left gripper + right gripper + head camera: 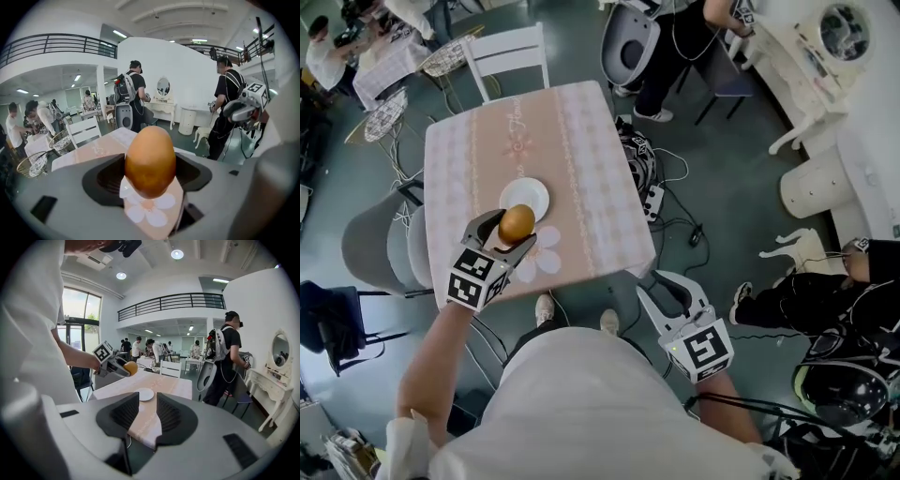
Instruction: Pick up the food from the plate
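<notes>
A golden-brown, egg-shaped piece of food (517, 223) is lifted off the table, just in front of the white plate (532, 189). My left gripper (508, 232) is shut on it, and in the left gripper view the food (150, 161) stands upright between the two dark pads, filling the gap. The plate (144, 394) lies bare on the pink patterned table (581, 150). My right gripper (667, 291) hangs off the table's near right corner, over the floor. It is open, and in the right gripper view there is nothing between its jaws (147, 416).
A white chair (506, 52) stands at the table's far side and a grey chair (370, 248) at its left. Cables and a bag (639, 159) lie on the floor to the right. A person (675, 37) stands beyond the table.
</notes>
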The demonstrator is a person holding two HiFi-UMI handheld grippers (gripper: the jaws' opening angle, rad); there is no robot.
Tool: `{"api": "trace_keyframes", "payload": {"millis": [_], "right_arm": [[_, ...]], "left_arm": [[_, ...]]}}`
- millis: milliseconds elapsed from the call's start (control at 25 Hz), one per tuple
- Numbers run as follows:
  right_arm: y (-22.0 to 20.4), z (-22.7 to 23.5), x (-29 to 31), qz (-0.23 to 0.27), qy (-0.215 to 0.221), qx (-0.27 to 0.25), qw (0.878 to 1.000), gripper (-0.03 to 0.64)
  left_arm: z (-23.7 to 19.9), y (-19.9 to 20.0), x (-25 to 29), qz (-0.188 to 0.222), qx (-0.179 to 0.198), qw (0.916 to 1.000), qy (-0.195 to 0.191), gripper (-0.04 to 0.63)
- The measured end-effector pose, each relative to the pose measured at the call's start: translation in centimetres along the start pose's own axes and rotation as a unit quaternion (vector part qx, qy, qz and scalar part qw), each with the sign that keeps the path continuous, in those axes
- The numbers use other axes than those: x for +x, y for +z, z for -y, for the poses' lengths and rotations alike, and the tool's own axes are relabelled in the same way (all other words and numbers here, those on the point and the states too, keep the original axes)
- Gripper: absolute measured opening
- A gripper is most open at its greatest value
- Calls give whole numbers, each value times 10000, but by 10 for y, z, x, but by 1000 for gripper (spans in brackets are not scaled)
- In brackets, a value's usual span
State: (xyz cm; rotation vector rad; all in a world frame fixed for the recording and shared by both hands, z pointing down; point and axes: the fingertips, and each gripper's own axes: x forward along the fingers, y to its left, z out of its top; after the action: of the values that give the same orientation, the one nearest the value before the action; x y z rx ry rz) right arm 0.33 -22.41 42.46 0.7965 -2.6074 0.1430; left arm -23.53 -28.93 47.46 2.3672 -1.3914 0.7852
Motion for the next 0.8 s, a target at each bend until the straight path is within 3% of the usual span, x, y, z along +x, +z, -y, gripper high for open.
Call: {"api": "trace_keyframes", "payload": {"millis": [240, 440, 800], "right_arm": [[1, -4, 9, 75, 554, -264, 9981, 94], [-1, -9, 13, 155, 931, -481, 9944, 62], [-2, -11, 30, 114, 1393, -396, 9894, 28]], "left_arm": [[42, 24, -50, 446, -428, 9979, 172, 337], [70, 31, -80, 806, -963, 9916, 321, 337], [104, 33, -109, 1132, -1188, 9848, 577, 337]]}}
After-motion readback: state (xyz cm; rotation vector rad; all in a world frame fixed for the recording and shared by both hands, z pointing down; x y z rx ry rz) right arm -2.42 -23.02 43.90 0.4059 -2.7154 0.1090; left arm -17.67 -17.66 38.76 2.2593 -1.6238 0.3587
